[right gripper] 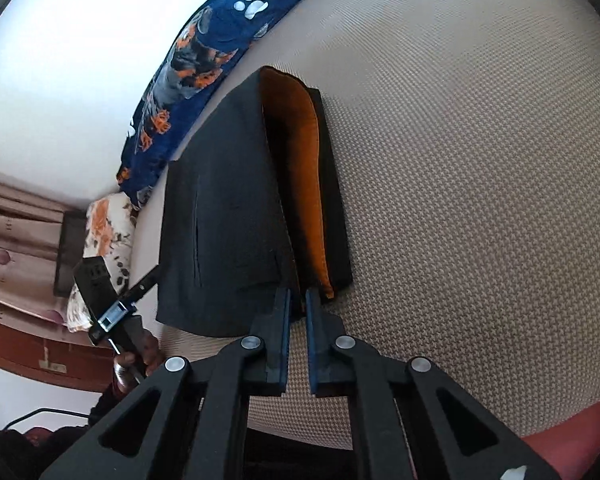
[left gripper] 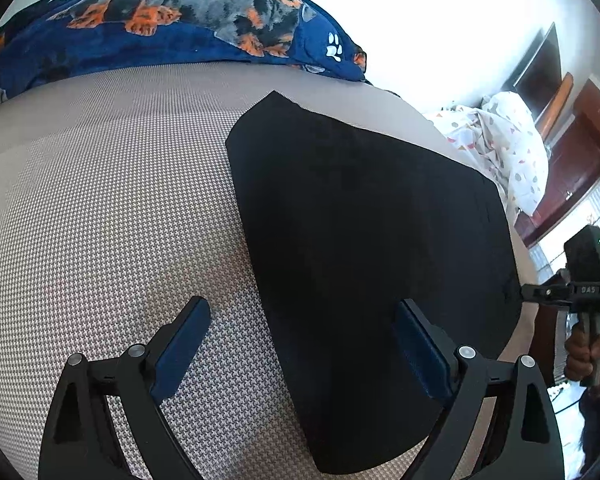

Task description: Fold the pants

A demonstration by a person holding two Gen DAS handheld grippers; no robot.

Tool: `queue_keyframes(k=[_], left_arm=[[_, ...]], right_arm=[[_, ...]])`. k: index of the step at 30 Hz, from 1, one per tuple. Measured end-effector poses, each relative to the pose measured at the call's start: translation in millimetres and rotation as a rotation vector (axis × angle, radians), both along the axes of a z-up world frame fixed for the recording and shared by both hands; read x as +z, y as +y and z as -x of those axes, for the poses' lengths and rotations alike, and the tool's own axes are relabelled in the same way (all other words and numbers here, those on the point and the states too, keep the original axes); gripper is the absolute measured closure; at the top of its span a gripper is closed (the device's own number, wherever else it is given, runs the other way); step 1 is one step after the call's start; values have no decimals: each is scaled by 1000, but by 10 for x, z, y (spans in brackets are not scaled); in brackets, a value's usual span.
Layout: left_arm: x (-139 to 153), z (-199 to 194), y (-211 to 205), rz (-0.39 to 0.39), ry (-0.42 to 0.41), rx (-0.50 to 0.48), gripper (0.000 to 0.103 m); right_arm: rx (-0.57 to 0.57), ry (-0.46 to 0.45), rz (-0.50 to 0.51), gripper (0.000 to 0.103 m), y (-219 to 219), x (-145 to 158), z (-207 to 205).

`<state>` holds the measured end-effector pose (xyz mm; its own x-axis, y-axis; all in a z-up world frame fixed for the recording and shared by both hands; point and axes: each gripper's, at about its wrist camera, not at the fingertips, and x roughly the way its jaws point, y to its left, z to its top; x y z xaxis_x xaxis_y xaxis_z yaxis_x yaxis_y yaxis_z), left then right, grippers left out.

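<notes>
Dark, smooth pants [left gripper: 364, 264] lie folded into a flat slab on the bed's [left gripper: 100, 200] beige houndstooth weave, orange lining showing. The left claw [left gripper: 300, 344] gapes wide above them; the right claw [right gripper: 298, 300] pinches their near edge.

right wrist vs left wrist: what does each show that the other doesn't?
Right wrist only: the orange lining inside the pants' open end, and a floral pillow. Left wrist only: a white patterned sheet bundled past the bed's far edge. Both: the folded dark pants on the woven beige bed cover, and the blue dog-print blanket. The left gripper is open; the right gripper is nearly closed at the pants' edge.
</notes>
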<state>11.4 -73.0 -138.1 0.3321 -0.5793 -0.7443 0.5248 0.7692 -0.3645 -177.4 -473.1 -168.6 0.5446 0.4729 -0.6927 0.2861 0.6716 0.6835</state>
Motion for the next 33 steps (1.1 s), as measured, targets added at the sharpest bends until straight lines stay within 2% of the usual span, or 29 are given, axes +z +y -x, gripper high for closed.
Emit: queue_keyframes(k=[2,4,6,8,10,15,17,19,22,26,30,33], left_arm=[[-4,4,-16,-8,-7,-1,9],[-8,6,-21,-12,-11,-4,9],[-9,-1,-20,-10,-12,-5,9],[-11,-7,-13,-4,-10,-4,9],[-15,-11,-4,1,-10,-4,9],[-18,8,-8,-3,-17,-4,8],[-21,13,-17,-6,-21,-6,7],[-19,14,-28,-10,-22,-6,7],[-21,5,-17,-1,-17,-4,7],[-24,-19,8,19,-9,6,7],[-29,0,-11,2,-22,-3,7],[-28,-1,-17,-1,-22,-7,6]], right_arm=[[7,-11,39,97,21,86,-8],[13,-29,91,91,45,210,-32],[5,-28,122,90,39,274,-72],[-8,-21,167,82,10,315,-79],[-20,-30,167,57,-35,334,-77],[1,2,151,50,-13,272,-153],[26,16,153,50,58,222,-198],[43,40,148,74,122,146,-264],[43,5,175,82,139,193,-278],[31,-35,183,85,64,254,-295],[16,-5,114,85,-27,25,-267],[-18,-33,47,75,-120,25,-241]])
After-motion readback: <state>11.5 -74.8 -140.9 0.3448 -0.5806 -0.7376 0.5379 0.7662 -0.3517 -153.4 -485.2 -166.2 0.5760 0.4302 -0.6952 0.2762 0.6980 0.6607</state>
